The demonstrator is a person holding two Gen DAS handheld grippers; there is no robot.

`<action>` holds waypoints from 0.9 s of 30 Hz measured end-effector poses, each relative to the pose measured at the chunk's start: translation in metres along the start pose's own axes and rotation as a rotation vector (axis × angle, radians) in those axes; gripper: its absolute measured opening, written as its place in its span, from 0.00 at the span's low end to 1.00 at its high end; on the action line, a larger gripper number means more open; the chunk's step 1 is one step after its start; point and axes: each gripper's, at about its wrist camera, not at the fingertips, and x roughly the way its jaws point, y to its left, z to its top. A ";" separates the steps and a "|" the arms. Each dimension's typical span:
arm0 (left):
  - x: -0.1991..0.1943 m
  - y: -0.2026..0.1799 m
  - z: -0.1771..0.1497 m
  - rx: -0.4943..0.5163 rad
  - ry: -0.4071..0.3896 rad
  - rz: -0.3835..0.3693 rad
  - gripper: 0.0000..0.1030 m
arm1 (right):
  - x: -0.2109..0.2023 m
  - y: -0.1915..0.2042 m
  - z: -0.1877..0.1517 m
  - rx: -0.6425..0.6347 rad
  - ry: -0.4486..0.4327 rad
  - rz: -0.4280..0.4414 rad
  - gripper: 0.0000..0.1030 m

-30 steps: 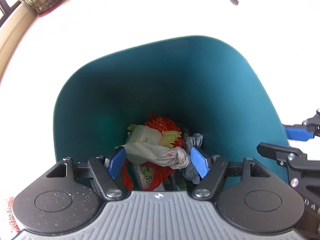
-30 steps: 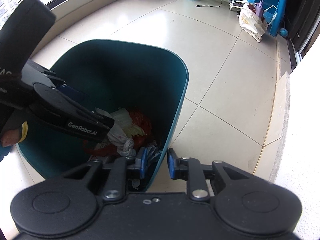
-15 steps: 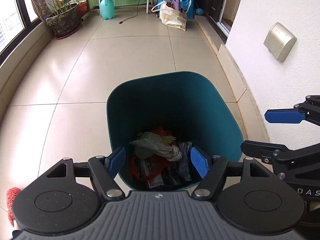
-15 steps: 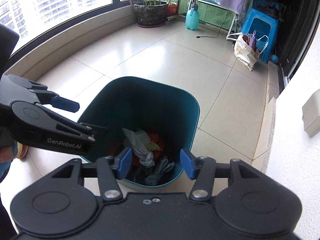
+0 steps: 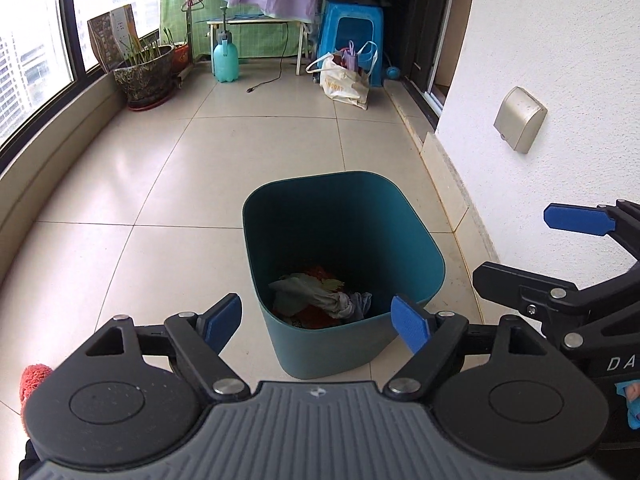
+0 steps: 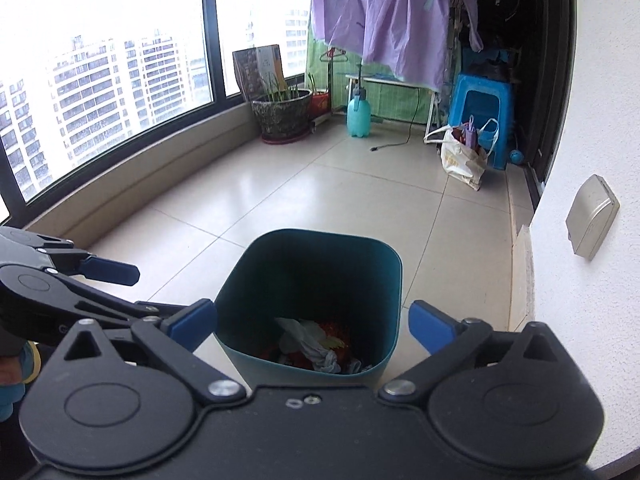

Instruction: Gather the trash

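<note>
A teal trash bin (image 5: 344, 216) stands on the tiled balcony floor near the white wall; it also shows in the right wrist view (image 6: 316, 276). Inside lies trash (image 5: 316, 298): a knotted pale bag, red net, grey scraps, also seen in the right wrist view (image 6: 316, 342). My left gripper (image 5: 318, 324) is open and empty, held above the bin's near rim. My right gripper (image 6: 312, 322) is open and empty, also above the bin. Each gripper shows at the edge of the other's view.
A white wall (image 5: 560, 80) with a beige socket cover (image 5: 519, 119) is on the right. A window ledge (image 6: 132, 184) runs along the left. Far back stand a plant pot (image 5: 145, 76), a teal spray bottle (image 5: 226, 60), a blue stool (image 5: 352, 36) and a bag (image 5: 344, 80).
Both grippers have risen up and back from inside the bin, which now looks smaller. The right gripper's jaws have opened wide from nearly closed. The trash stays in the bin.
</note>
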 end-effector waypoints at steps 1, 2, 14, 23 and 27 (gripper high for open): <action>-0.004 0.000 -0.002 0.003 -0.012 0.007 0.80 | -0.002 0.001 -0.003 -0.004 -0.012 -0.005 1.00; -0.008 0.000 -0.004 0.008 -0.025 0.013 0.79 | -0.003 0.002 -0.005 -0.006 -0.017 -0.007 1.00; -0.025 0.010 -0.019 -0.062 -0.093 0.038 0.80 | -0.004 0.005 -0.019 0.017 -0.079 -0.030 1.00; -0.032 0.010 -0.023 -0.064 -0.132 0.043 0.80 | 0.000 0.005 -0.018 0.047 -0.079 -0.018 1.00; -0.034 0.008 -0.023 -0.055 -0.143 0.047 0.80 | -0.001 0.004 -0.020 0.064 -0.078 -0.015 1.00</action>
